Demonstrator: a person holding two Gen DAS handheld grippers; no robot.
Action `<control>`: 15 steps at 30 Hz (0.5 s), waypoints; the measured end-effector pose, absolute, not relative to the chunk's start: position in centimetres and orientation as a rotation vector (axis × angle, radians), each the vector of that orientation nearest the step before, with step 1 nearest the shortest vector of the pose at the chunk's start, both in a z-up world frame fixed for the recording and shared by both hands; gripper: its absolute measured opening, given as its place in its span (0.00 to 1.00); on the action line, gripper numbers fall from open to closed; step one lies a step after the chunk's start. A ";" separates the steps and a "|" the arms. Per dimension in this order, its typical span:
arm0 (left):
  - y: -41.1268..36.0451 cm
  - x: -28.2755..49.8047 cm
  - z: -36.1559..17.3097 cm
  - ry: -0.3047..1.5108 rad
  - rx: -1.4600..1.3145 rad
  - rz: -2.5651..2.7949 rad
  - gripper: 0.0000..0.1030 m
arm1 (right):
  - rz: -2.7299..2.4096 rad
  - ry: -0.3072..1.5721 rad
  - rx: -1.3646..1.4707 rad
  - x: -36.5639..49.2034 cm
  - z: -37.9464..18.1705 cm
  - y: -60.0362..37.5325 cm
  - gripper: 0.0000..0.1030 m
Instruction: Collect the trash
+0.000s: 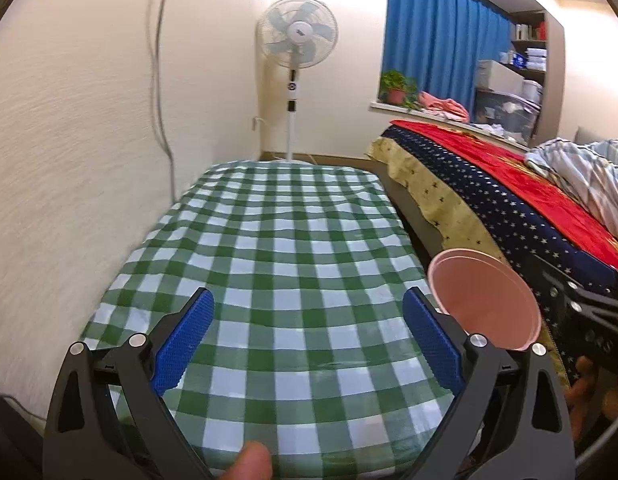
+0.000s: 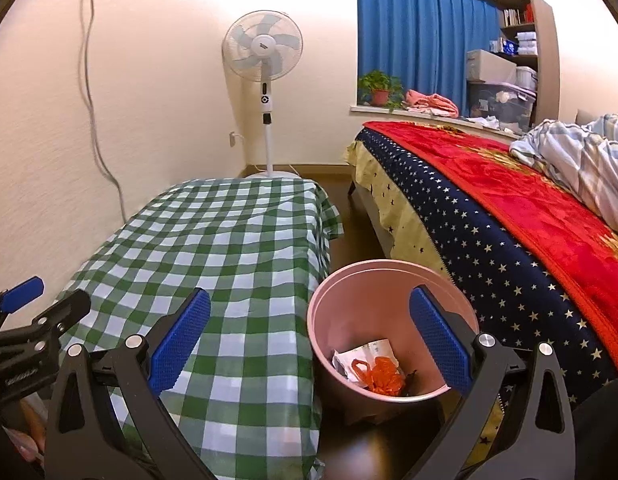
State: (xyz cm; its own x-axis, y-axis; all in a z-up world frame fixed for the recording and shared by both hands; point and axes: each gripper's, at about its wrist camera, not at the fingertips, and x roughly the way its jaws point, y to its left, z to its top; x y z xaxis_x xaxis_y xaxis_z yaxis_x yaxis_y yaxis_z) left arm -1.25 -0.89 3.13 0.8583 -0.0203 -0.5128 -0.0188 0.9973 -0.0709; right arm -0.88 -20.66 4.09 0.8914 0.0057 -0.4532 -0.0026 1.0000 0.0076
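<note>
The left gripper (image 1: 309, 340) stands wide open with nothing between its blue pads (image 1: 185, 340), hovering over the green-and-white checked cloth (image 1: 269, 240) that covers the bench. A thumb tip (image 1: 251, 460) shows at the bottom edge of its view. The right gripper (image 2: 309, 340) is likewise spread wide and empty; its left finger hangs over the checked cloth (image 2: 229, 260) and its right finger over the mouth of the pink bin (image 2: 329, 300).

That bin stands on the floor just below and ahead of the right gripper, between the bench and the bed (image 2: 509, 240). Inside it lie crumpled white paper (image 2: 369, 350) with faint print too small to read, and an orange plastic scrap (image 2: 383, 376). From the left wrist view the same pink bin (image 1: 485, 300) shows just right of the left gripper, beside the other gripper's black frame.

Farther ahead of both grippers a white pedestal fan (image 2: 263, 46) stands against the wall; a small dark brand mark sits on its hub, probably a maker's name, but it is too blurred to read. To the right, blue curtains (image 2: 421, 32) hang behind a potted plant (image 2: 379, 88).
</note>
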 end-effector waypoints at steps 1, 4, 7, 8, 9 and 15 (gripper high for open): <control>-0.9 -1.4 3.0 0.539 -0.071 0.005 0.90 | 0.007 0.468 0.001 -1.0 4.0 -20.4 0.95; -1.0 -1.4 2.6 0.539 -0.042 0.038 0.92 | 0.015 0.484 -0.005 -0.7 3.4 -19.9 0.95; -0.8 -1.3 2.3 0.548 -0.047 0.052 0.92 | 0.005 0.496 0.012 -0.2 3.3 -19.9 0.95; -0.6 -1.3 2.2 0.551 -0.053 0.057 0.92 | -0.001 0.497 0.011 -0.2 3.3 -19.9 0.95; -0.4 -1.2 2.1 0.555 -0.058 0.062 0.92 | -0.007 0.496 0.006 -0.2 3.3 -19.8 0.95; -0.3 -1.1 1.6 0.565 -0.084 0.065 0.92 | -0.006 0.514 -0.007 -0.1 2.7 -19.6 0.95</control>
State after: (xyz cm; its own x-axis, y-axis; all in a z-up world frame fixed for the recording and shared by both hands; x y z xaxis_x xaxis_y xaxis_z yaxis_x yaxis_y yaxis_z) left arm -1.07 -0.34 1.62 0.8427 0.0381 -0.5370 -0.0842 0.9945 -0.0616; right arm -0.05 -19.65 2.75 0.8706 -0.0078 -0.4919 0.0044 1.0000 -0.0081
